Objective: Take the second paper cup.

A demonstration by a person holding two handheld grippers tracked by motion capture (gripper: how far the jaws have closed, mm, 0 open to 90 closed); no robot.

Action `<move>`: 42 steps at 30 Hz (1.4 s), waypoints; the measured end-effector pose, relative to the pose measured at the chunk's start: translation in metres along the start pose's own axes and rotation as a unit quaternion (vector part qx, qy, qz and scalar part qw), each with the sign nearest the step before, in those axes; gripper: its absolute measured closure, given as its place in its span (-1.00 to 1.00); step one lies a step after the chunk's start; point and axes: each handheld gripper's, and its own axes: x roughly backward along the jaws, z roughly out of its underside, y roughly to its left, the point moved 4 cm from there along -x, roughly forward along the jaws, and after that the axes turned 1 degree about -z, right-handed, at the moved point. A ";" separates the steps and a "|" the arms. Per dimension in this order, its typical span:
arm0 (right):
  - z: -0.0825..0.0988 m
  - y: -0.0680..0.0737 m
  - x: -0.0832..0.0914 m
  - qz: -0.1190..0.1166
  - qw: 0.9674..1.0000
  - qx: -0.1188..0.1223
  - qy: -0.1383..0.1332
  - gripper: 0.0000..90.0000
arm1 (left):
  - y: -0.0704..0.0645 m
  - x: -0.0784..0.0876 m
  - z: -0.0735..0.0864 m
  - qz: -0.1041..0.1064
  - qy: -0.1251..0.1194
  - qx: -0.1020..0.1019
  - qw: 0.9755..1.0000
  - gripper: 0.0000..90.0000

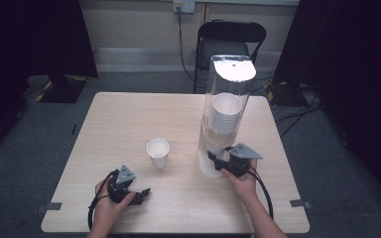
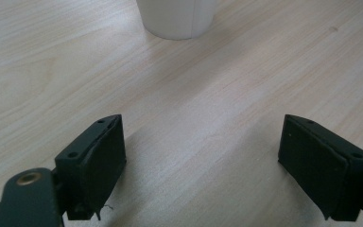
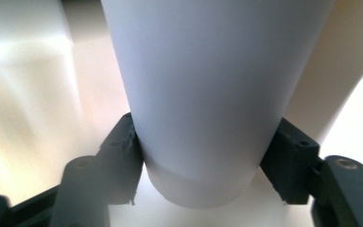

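Observation:
A tall clear dispenser tube stands on the right part of the table, with a stack of white paper cups inside. At its lower end my right gripper is shut on the lowest white cup. Both pads press the cup's sides just above its base in the right gripper view. Another white paper cup stands upright alone near the table's middle. My left gripper rests low near the front left, open and holding nothing. The lone cup's base lies well ahead of its jaws.
The light wooden table has bare room at the back left and along the front. A black folding chair stands behind the far edge. Dark curtains hang at both sides, and cables lie on the floor at the right.

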 end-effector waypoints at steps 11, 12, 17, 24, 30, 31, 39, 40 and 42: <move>0.012 -0.002 0.020 -0.030 0.998 0.030 0.036 -0.19 | 0.000 0.001 0.000 0.004 0.000 0.006 1.000 -0.66; 0.014 -0.003 0.023 -0.023 0.998 0.040 0.045 -0.20 | 0.000 0.001 0.000 0.006 -0.003 0.009 1.000 -0.66; 0.022 -0.007 0.036 -0.015 0.997 0.051 0.062 -0.20 | 0.001 0.003 0.000 0.014 -0.002 0.010 1.000 -0.64; 0.026 -0.016 0.047 -0.015 0.995 0.066 0.070 -0.22 | -0.006 0.008 -0.009 0.020 -0.019 0.009 1.000 -0.63; 0.039 -0.030 0.060 -0.001 0.995 0.065 0.082 -0.22 | -0.015 0.008 -0.015 0.038 -0.027 0.005 0.999 -0.63; 0.042 -0.032 0.063 0.003 0.995 0.061 0.083 -0.23 | -0.016 0.008 -0.015 0.041 -0.027 0.007 0.999 -0.63; 0.032 -0.018 0.085 -0.029 0.995 0.090 0.039 -0.24 | -0.039 0.009 -0.044 0.131 -0.048 0.068 0.988 -0.60; 0.031 -0.013 0.086 -0.035 0.994 0.096 0.036 -0.24 | -0.044 0.011 -0.051 0.148 -0.056 0.073 0.985 -0.56; 0.028 -0.003 0.085 -0.045 0.992 0.110 0.030 -0.24 | -0.056 0.017 -0.071 0.187 -0.071 0.074 0.977 -0.48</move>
